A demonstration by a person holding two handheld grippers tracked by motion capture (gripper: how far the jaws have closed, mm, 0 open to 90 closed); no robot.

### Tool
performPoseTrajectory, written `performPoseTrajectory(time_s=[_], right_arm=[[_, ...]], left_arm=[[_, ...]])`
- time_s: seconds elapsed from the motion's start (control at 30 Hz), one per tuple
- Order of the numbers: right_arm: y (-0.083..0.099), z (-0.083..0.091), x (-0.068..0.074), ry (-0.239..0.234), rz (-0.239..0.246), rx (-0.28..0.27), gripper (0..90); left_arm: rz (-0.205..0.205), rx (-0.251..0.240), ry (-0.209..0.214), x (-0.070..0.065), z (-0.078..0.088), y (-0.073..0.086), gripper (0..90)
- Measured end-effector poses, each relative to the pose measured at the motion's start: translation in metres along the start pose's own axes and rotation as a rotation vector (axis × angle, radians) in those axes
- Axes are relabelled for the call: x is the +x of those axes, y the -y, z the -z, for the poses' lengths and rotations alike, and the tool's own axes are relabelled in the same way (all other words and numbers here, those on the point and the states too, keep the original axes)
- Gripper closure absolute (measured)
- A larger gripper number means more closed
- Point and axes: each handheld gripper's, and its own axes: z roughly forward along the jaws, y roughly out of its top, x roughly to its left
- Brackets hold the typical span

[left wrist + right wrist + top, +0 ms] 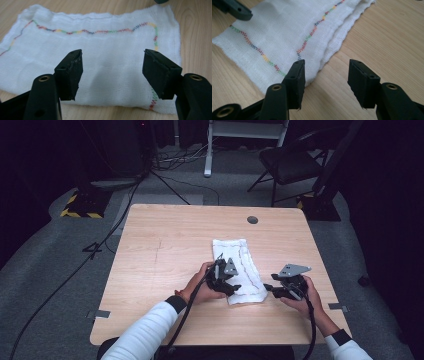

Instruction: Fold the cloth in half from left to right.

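Observation:
A white cloth (239,262) with a multicolour zigzag seam lies folded in a long strip on the wooden table (165,250). My left gripper (233,288) hovers low over the cloth's near left part. In the left gripper view its jaws stand open over the cloth (107,50), gripper (112,72) with nothing pinched. My right gripper (268,289) sits just right of the cloth's near end, pointing at it. In the right gripper view the gripper (325,80) is open, one jaw over the layered cloth (277,32) edge, the other over bare wood.
A round grey grommet (252,220) sits in the table near its far edge. Beyond the table stand a black folding chair (290,162) and a white frame (245,135), with cables (100,240) on the grey floor. The left gripper's tip (235,10) shows in the right gripper view.

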Motion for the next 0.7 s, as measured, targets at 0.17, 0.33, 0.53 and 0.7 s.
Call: performPoseTrajectory(time_s=[0.17, 0.33, 0.53, 0.7], right_arm=[[0.0, -0.009, 0.004, -0.023, 0.038, 0.036, 45.5], [0.003, -0.015, 0.006, -0.02, 0.051, 0.079, 44.4], [0.002, -0.017, 0.006, -0.031, 0.056, 0.096, 45.3], [0.002, -0.019, 0.009, -0.065, 0.06, 0.117, 47.2]], left_arm=[[-0.001, 0.045, 0.014, 0.001, -0.011, 0.008, 31.7], [0.008, 0.037, 0.021, 0.001, -0.012, 0.015, 32.4], [0.016, 0.04, 0.023, 0.001, -0.011, 0.017, 32.4], [0.052, 0.042, 0.049, 0.003, -0.009, 0.022, 31.9]])
